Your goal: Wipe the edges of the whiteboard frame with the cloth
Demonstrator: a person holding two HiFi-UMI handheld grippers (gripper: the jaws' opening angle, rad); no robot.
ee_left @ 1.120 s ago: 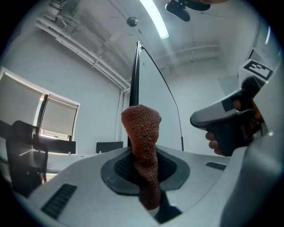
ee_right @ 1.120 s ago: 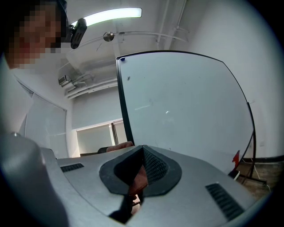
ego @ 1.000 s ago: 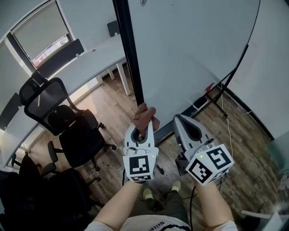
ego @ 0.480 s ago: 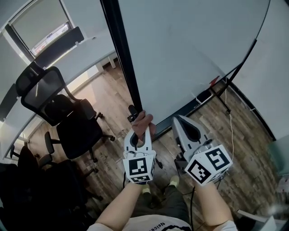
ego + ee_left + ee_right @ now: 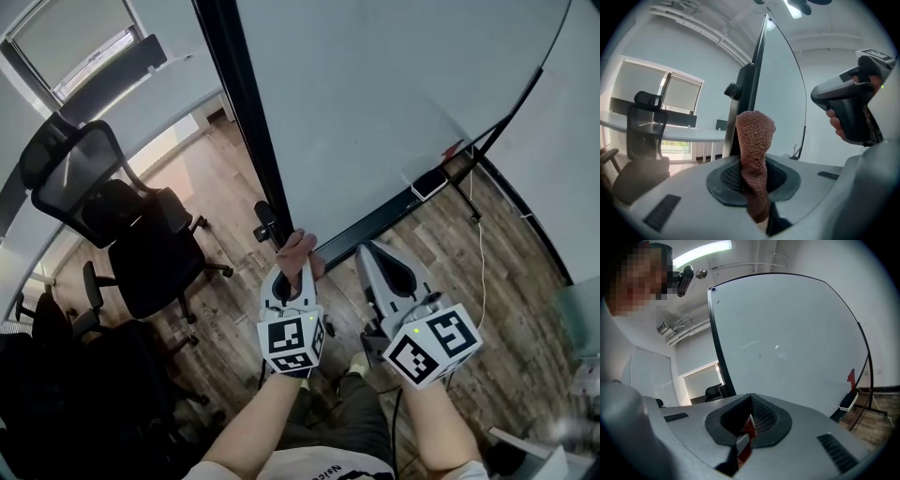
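Pinching cloth [image 5: 298, 247] in left gripper [image 5: 297, 264], pressed at frame [image 5: 246, 122] edge for wiping; right gripper [image 5: 374, 251] spare, jaws together, empty.

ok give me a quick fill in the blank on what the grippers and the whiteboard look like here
The left gripper is shut on a reddish-brown ____.
The right gripper has its jaws together and holds ____.
The whiteboard frame is coloured ____.
Missing words: cloth; nothing; black.
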